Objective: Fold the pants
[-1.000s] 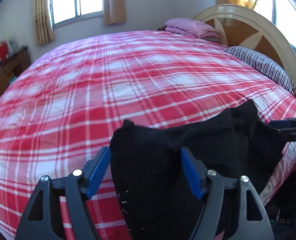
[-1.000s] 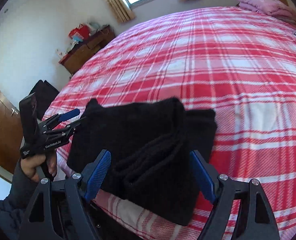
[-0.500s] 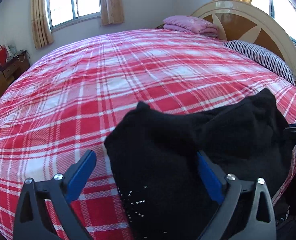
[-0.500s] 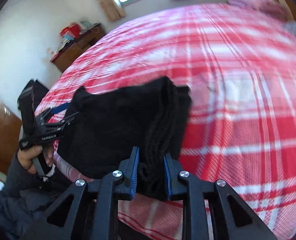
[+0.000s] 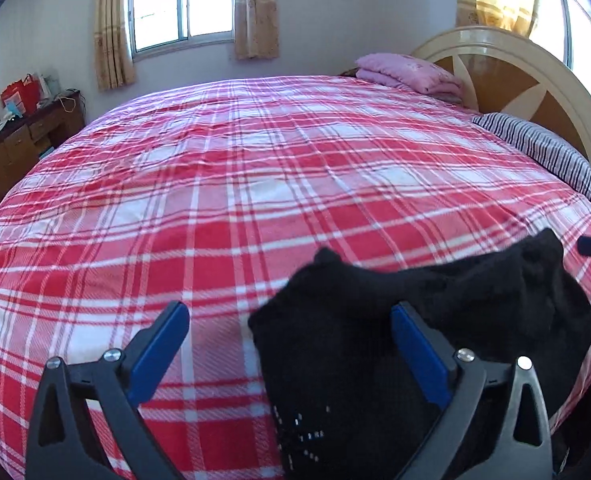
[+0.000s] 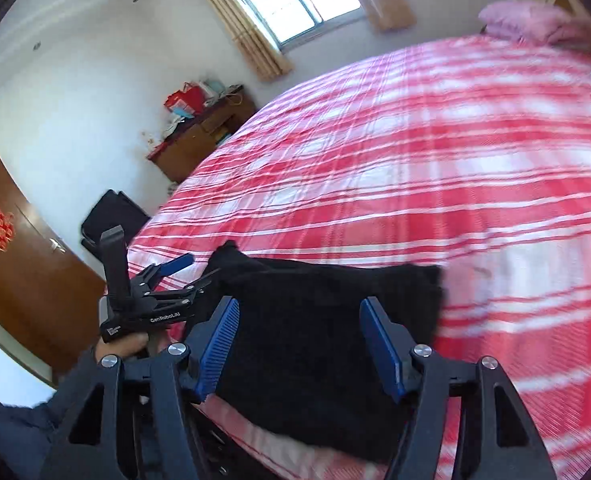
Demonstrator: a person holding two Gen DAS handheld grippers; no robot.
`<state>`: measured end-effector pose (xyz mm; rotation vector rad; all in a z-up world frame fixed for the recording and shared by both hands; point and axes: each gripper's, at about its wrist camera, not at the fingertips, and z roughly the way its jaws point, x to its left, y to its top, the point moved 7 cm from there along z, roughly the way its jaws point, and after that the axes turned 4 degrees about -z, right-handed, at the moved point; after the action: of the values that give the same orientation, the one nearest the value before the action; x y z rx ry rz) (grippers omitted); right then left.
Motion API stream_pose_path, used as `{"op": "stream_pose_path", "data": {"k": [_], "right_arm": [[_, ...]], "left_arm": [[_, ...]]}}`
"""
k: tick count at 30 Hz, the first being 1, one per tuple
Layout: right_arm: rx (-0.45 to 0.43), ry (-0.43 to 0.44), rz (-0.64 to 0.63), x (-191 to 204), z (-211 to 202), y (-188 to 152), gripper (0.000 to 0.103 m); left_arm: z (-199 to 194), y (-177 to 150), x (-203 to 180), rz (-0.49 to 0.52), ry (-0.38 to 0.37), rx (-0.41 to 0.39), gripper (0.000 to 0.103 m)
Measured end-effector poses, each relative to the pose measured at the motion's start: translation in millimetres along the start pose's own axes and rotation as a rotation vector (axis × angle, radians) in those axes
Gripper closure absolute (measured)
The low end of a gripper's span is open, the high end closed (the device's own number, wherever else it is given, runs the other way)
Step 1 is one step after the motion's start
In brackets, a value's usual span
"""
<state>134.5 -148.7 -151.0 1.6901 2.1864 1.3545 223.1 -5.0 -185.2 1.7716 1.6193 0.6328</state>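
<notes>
Black pants (image 6: 323, 332), near edge cut off, lie between both grippers' parted, empty fingers (image 6: 381, 344)

Your pants (image 5: 375, 344) lie on the bed (image 5: 255, 184) at its near edge — the left claw (image 5: 291, 340) over their left end, the right claw (image 6: 299, 344) over their right. Pillows (image 5: 407, 72) sit at the far right by the headboard (image 5: 535, 76); a dresser (image 5: 19, 148) stands left of the bed.

Black pants (image 5: 355, 360) on a red-and-white plaid bedspread (image 5: 255, 184) — pink pillow (image 5: 407, 74), navy-striped pillow (image 5: 543, 152).
</notes>
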Motion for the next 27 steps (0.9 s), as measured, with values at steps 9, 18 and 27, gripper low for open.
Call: {"op": "stream_pose_path", "data": {"k": [9,18,27], "right_arm": [[0.049,-0.106,0.052,-32,24,-9,0.038],[-0.001,-0.069,-0.073,6,-22,-29,0.038],[0.16,-0.08,-0.108,7,-7,-83,0.038]], "left_arm": [[34,3,16,-0.052,0.021,0.066,0.0],[-19,1,16,-0.047,-0.003,0.001,0.0],[0,-46,-4,0.024,-0.046,0.125,0.0]]}}
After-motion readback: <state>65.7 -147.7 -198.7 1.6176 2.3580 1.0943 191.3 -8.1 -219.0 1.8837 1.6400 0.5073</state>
